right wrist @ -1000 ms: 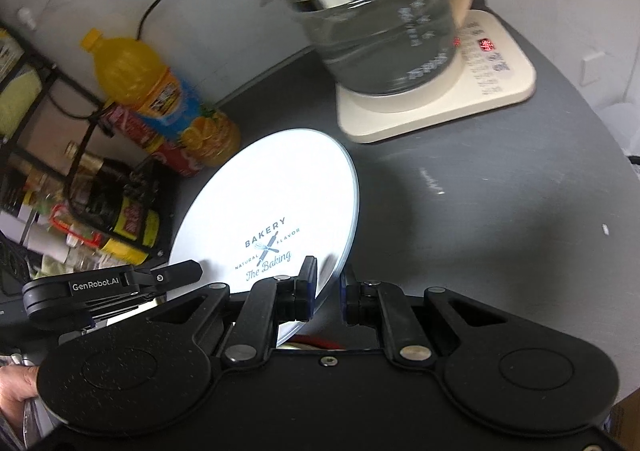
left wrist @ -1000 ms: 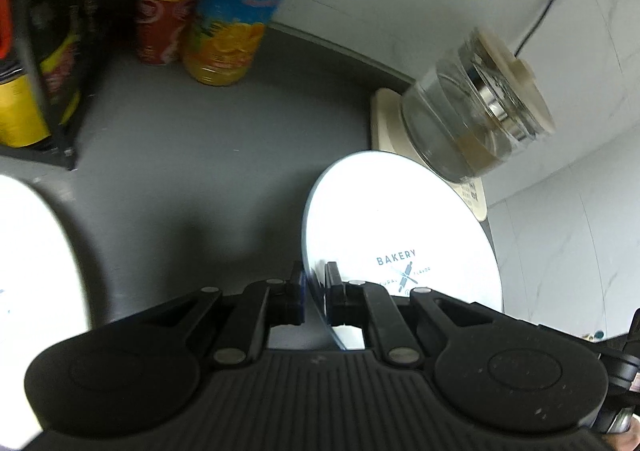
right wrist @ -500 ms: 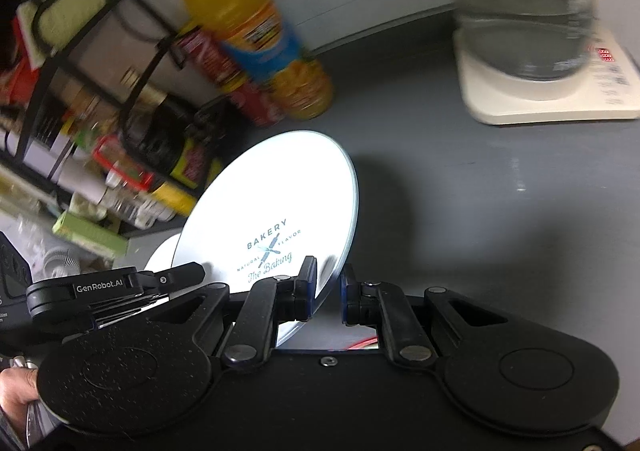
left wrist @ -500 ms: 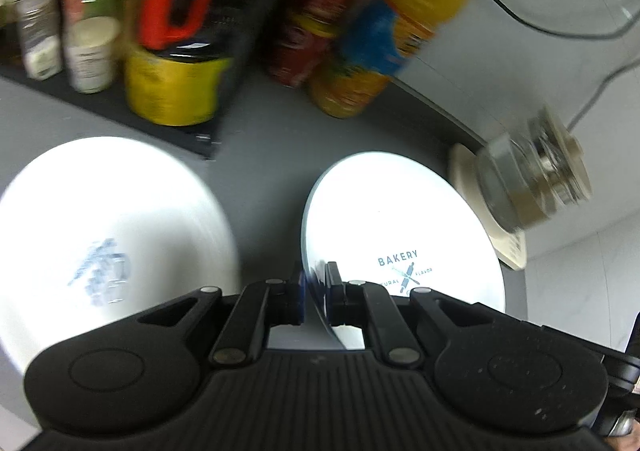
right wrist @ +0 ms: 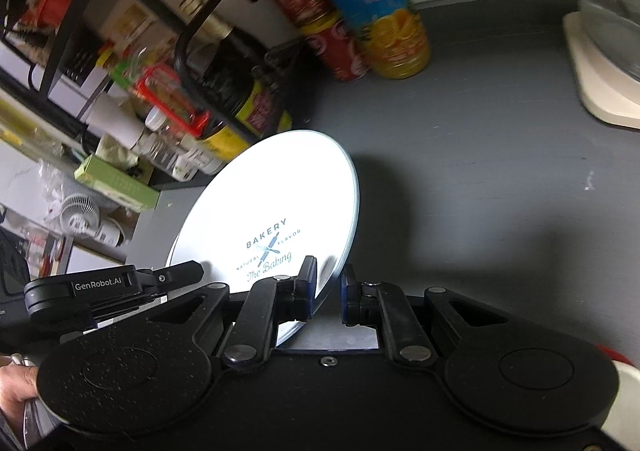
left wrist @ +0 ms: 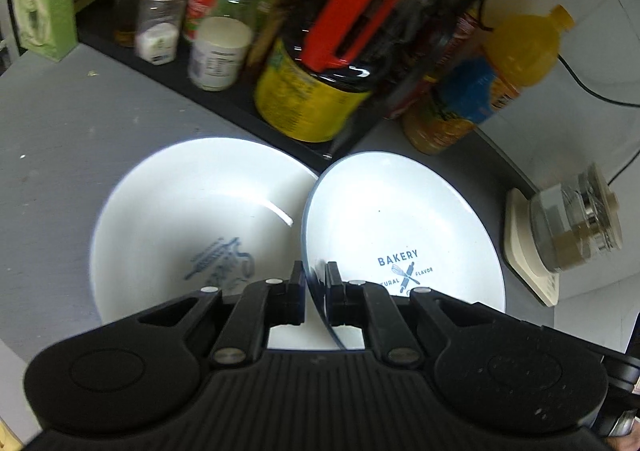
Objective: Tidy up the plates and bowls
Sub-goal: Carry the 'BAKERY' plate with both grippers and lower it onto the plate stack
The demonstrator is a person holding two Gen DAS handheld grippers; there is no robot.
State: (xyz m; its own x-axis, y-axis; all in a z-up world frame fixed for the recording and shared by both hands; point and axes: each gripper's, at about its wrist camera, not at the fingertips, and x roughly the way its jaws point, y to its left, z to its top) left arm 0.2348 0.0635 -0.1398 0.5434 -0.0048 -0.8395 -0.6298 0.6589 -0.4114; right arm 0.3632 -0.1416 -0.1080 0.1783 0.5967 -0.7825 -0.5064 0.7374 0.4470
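We hold one white plate (left wrist: 404,227) between us: the left gripper (left wrist: 316,293) has its jaws closed on the plate's near rim, and the right gripper (right wrist: 328,291) has its jaws around the opposite rim, though there the rim touches only the left jaw and a gap shows at the other, so we cannot tell whether that grip is tight. The plate stands tilted above the grey counter (left wrist: 68,139), its printed face rising ahead of the left jaws and to their right. Just left of those jaws, and lower, lies a second white dish (left wrist: 188,223) on the counter, its rim close beside the carried plate's edge. Beyond both, further ahead of the jaws, stand a rack of jars (left wrist: 224,27) and an orange drink bottle (left wrist: 500,83); a glass kettle (left wrist: 576,227) sits far to the right. We judge the step in hand is carrying this plate over to stack it on the resting dish. The next move calls for levelling the plate, centring it over the dish, lowering gently, then opening both jaws together so it does not slide.
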